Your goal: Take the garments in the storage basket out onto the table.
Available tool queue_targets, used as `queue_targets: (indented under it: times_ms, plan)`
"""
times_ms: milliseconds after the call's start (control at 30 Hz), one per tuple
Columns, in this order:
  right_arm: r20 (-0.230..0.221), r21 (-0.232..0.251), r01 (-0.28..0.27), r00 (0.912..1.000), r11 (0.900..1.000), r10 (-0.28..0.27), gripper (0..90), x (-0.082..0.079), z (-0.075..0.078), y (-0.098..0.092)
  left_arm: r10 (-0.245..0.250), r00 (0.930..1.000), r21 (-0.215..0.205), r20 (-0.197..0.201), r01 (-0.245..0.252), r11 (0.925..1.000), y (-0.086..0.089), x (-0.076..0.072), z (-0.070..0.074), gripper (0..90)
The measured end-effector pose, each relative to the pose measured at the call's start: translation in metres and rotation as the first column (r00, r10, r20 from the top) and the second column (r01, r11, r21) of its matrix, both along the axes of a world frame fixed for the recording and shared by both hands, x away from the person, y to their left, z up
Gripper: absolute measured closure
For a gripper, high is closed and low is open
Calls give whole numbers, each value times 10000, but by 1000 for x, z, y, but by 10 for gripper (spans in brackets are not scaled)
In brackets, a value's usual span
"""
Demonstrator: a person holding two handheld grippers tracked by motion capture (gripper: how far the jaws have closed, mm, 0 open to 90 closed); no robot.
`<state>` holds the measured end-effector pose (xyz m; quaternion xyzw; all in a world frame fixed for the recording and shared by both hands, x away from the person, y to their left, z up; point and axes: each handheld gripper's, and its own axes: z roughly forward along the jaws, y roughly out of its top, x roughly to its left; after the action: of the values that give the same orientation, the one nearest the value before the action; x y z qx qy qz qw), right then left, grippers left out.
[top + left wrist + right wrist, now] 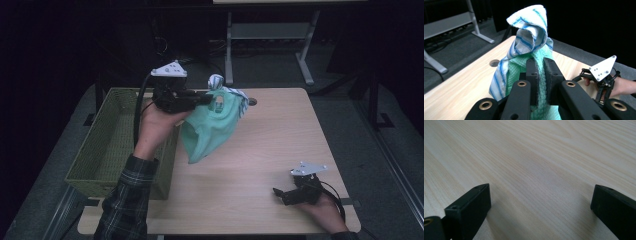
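My left gripper (207,97) is shut on a mint-green cloth (210,125) that hangs above the wooden table (270,145), next to the basket. A white cloth with blue stripes (240,97) is bunched up with the green one at the top. In the left gripper view the two pads (541,67) press the green cloth (541,82) between them, and the striped cloth (529,35) stands up behind. My right gripper (278,194) rests low near the table's front right, jaws wide apart. The right gripper view has only bare wood (536,170) between its open jaws (540,202).
An olive-green woven basket (107,145) stands at the table's left edge, under my left forearm. A small round hole (251,101) sits in the tabletop near the far edge. A grey desk frame (270,35) stands on the floor beyond the table.
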<state>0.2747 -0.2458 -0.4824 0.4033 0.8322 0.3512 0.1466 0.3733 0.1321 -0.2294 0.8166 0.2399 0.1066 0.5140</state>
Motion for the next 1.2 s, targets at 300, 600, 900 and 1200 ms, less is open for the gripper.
queue_targets:
  times_ms: [300,600,900,1200]
  plan:
    - [-7,22,8,10000,10000,-8,24,0,0,0,-470,9982,21,-369,471,9989,-28,2,-21,826]
    - [22,9,-6,10000,10000,6,24,0,0,0,-722,9948,187,-722,737,9971,-50,4,-43,826]
    - [34,4,-7,10000,10000,7,24,0,0,0,-970,9879,333,-1209,1017,9943,-73,6,-70,826]
    - [44,23,-11,10000,10000,11,24,0,0,0,-1093,9775,510,-1803,1203,9914,-96,9,-106,825]
